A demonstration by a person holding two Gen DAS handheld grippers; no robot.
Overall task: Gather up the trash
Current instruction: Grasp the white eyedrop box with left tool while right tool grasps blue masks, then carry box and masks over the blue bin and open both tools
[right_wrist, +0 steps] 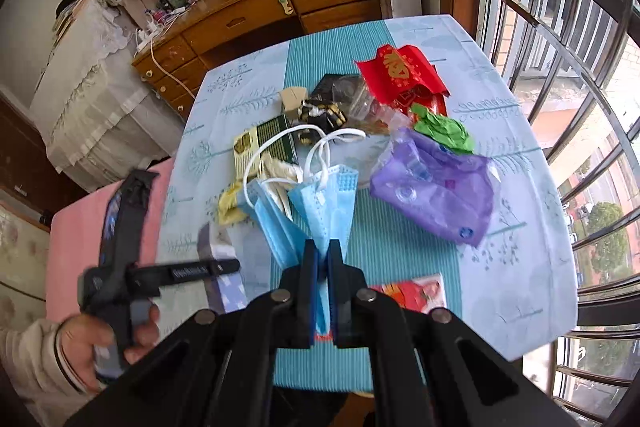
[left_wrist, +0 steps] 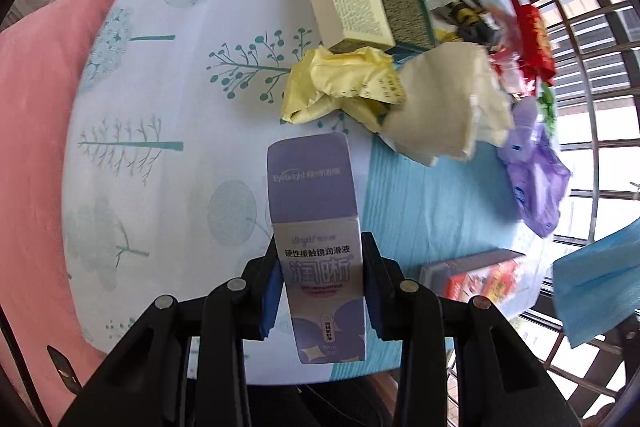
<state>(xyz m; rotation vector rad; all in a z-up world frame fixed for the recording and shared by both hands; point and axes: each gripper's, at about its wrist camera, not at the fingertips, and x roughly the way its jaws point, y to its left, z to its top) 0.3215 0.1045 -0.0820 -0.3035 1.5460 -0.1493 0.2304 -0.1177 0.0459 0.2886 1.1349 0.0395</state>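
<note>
- Trash only partly gathered, by the look of things: two pieces in hand, most of the litter left in a heap across the bench (right_wrist: 520, 155), no bin or bag for it anywhere in view.
- Purple carton (left_wrist: 316, 247) clamped upright in the left tool (left_wrist: 320, 287), pads pressed to both its sides, jaws set narrow to the carton's width, lifted over the tree-print cloth.
- Blue face masks (right_wrist: 320, 211) pinched at their lower edge in the right tool (right_wrist: 322, 291), jaws nearly together, white ear loops fanned out toward 12 o'clock.
- Around the masks, in the right wrist view: purple plastic bag (right_wrist: 436, 191) at 3 o'clock, green crumpled paper (right_wrist: 442, 131) just above it, red packet (right_wrist: 400, 75) toward 1 o'clock, black-and-gold wrapper (right_wrist: 324, 113) at 12.
- Ahead of the carton, in the left wrist view: yellow crumpled wrapper (left_wrist: 340, 83) at 12 o'clock, touching a cream tissue (left_wrist: 448, 107); opened green-and-cream box (left_wrist: 368, 7) beyond them.
- Red printed box (left_wrist: 476, 277) near the bench edge, at 3 o'clock from the carton, untouched.
- Judged remaining: dropping off both held pieces, then clearing the heap and the red printed box.
- Pink bedding (left_wrist: 36, 147) beside the bench at 9 o'clock.
</note>
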